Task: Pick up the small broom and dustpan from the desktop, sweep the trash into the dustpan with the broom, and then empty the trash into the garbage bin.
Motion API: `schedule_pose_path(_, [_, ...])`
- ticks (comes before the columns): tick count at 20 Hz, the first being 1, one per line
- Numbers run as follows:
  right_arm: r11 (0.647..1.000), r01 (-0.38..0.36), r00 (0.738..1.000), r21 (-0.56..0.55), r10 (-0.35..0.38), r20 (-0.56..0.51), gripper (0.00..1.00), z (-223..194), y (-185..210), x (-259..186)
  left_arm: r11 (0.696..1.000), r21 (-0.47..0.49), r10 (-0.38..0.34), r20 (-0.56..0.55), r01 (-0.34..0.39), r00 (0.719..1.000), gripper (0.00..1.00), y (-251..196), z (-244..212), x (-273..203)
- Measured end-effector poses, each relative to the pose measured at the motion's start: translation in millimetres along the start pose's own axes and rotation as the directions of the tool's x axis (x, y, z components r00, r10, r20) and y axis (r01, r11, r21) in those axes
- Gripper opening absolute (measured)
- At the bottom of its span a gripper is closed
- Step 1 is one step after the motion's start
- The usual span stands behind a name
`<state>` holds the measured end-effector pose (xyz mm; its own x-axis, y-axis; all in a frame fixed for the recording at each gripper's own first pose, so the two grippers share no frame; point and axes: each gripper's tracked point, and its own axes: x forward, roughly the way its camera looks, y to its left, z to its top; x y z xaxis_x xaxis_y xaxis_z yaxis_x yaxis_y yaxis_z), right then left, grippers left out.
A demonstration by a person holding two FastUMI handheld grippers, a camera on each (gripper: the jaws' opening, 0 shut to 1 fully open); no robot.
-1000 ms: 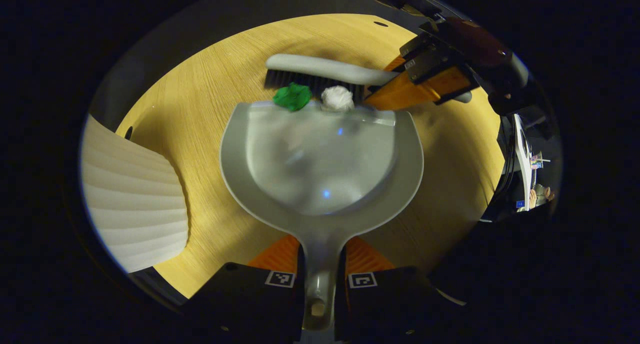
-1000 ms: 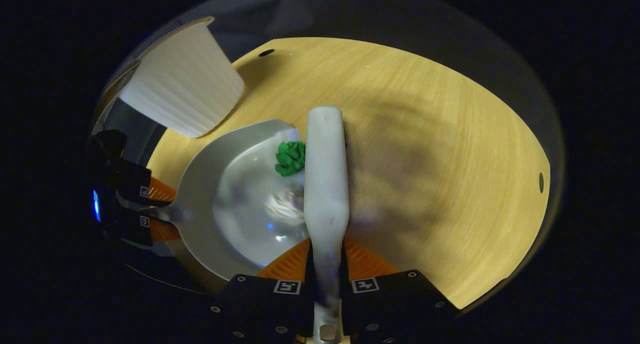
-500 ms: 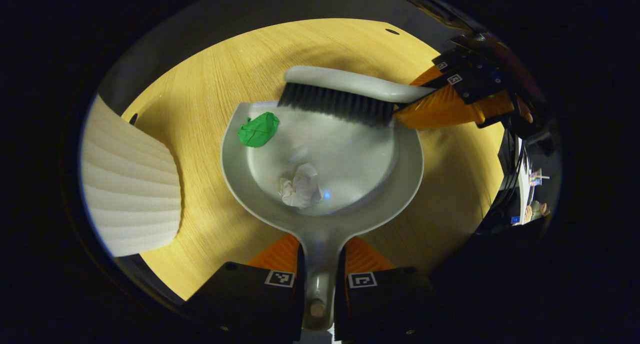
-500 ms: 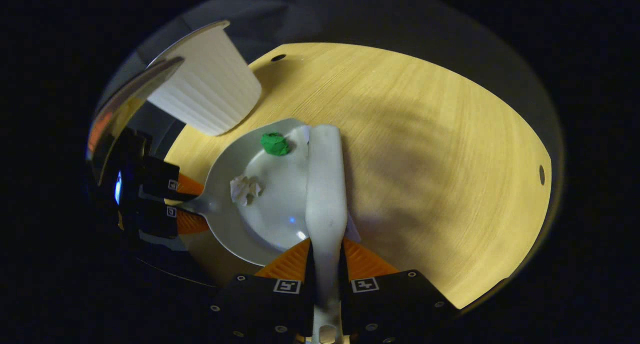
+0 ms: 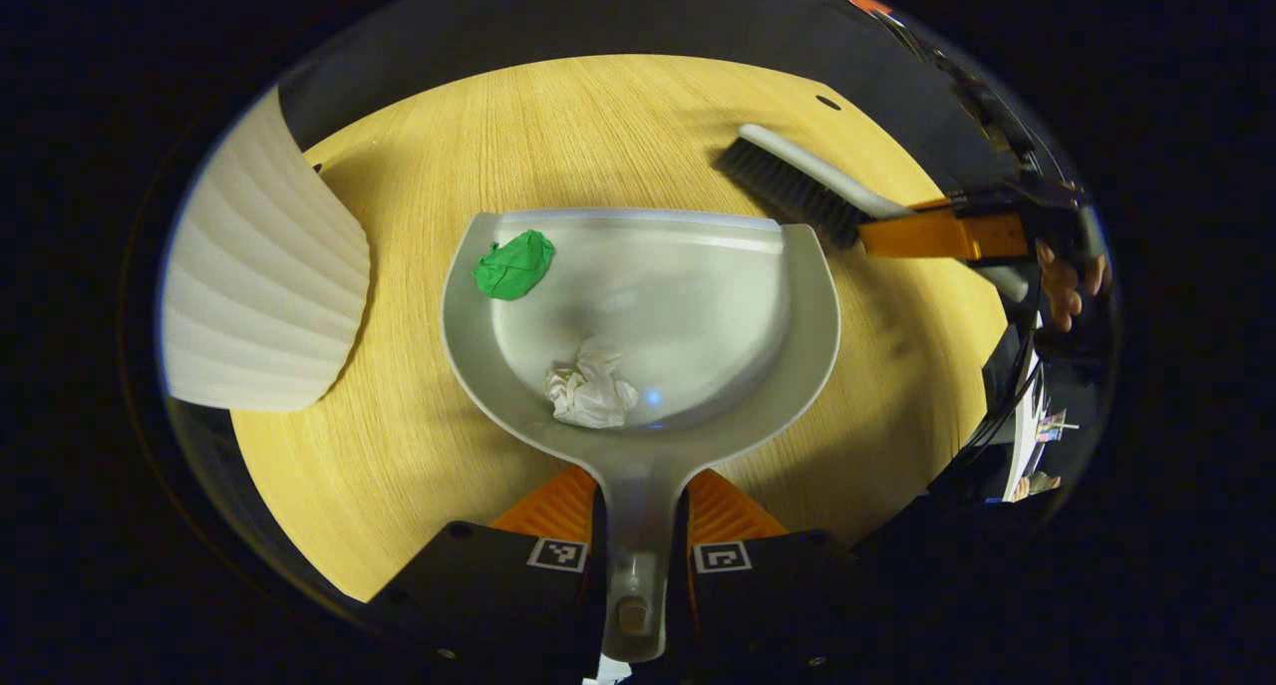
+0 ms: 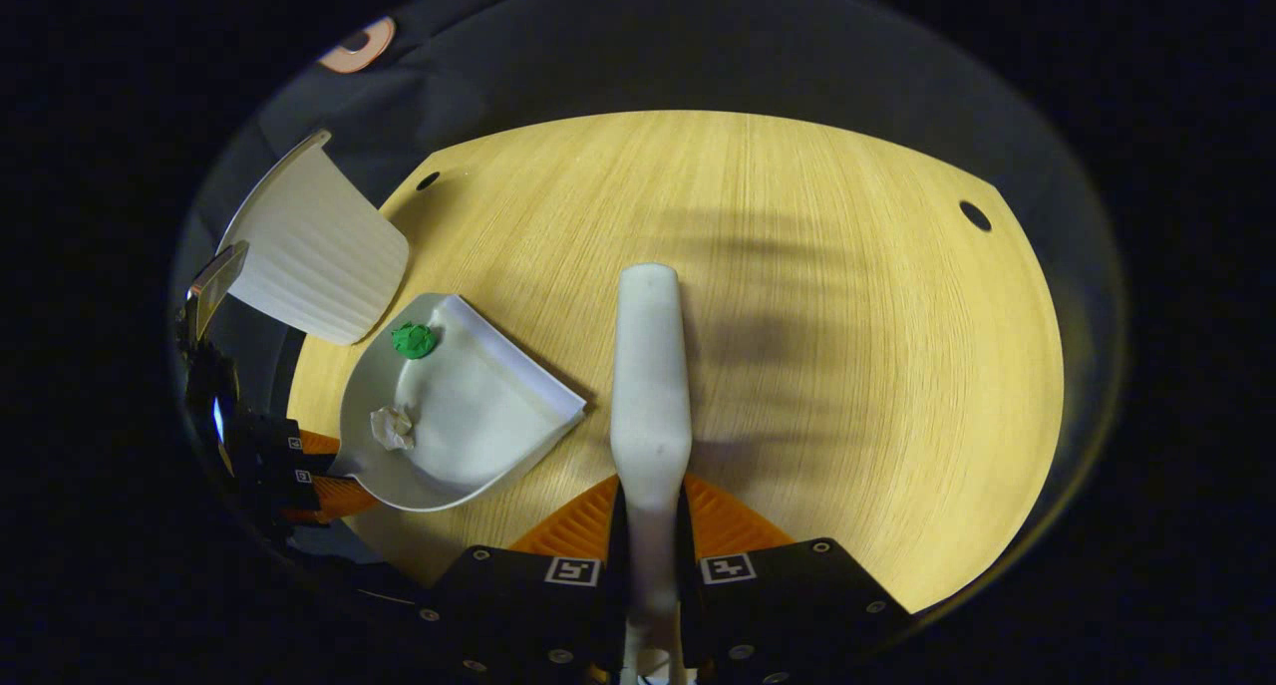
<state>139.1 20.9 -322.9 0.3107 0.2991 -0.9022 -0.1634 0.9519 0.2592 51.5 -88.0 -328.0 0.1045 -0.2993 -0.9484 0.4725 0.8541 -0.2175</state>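
My left gripper (image 5: 638,496) is shut on the handle of the grey dustpan (image 5: 797,366), which is held over the wooden desktop (image 5: 558,127). Inside the pan lie a green paper ball (image 5: 513,264) near its front left corner and a white crumpled paper (image 5: 590,393) at the back by the handle. My right gripper (image 6: 650,501) is shut on the handle of the small grey broom (image 6: 650,366). In the left gripper view the broom (image 5: 797,181) hangs to the right of the pan, its dark bristles clear of the rim. The right gripper view shows the dustpan (image 6: 478,416) at left with both scraps in it.
A white ribbed garbage bin (image 5: 259,286) stands left of the dustpan, also seen as the bin (image 6: 314,251) in the right gripper view. A hand (image 5: 1062,286) holds the right gripper at the desk's right edge. Cable holes (image 6: 974,214) mark the desktop corners.
The broom swept both scraps into the pan, then drew back to the right, away from it. The dustpan has shifted toward the bin with the scraps inside.
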Motion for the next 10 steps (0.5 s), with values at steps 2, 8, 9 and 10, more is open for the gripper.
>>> schedule_pose_path(2, [1.000, 0.009, 1.000, 0.030, -0.009, 0.002, 0.22, -15, -12, -1, 1.000, -0.014, 0.009, 0.015, -0.009, 1.000, 0.25, 0, 4, 3])
schedule_pose_path(8, [0.996, 0.073, 0.997, 0.048, -0.073, -0.009, 0.22, -70, -26, 27, 0.997, -0.033, 0.072, 0.087, -0.069, 0.994, 0.24, -5, 12, 0])
schedule_pose_path(9, [0.995, 0.082, 0.997, 0.048, -0.081, -0.013, 0.22, -83, -26, 37, 0.997, -0.043, 0.072, 0.103, -0.067, 0.992, 0.24, -8, 18, -6])
schedule_pose_path(10, [0.995, 0.084, 0.996, 0.052, -0.083, -0.018, 0.22, -94, -26, 46, 0.996, -0.058, 0.070, 0.126, -0.063, 0.990, 0.25, -12, 26, -12])
